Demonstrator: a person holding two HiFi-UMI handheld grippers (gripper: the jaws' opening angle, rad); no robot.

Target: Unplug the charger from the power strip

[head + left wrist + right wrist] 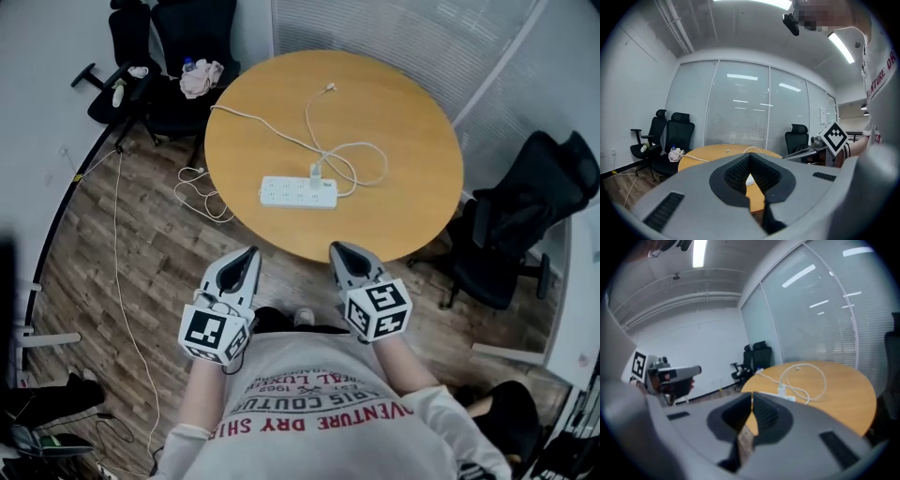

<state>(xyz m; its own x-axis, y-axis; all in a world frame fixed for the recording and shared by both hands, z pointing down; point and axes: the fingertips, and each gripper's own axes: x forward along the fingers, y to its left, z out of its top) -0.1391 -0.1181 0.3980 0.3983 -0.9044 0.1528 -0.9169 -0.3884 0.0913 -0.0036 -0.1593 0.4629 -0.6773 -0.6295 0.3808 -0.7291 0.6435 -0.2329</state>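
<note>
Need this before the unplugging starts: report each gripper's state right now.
Left gripper: jaws closed, holding nothing.
Right gripper: jaws closed, holding nothing.

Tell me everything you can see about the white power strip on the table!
The power strip is a long, flat white bar that looks like plastic, with a row of sockets along its top. It lies flat on the round wooden table, near the edge closest to the person. A small white charger stands plugged in toward its right end, and a white cable loops on the table past that end. Nothing else touches it.
</note>
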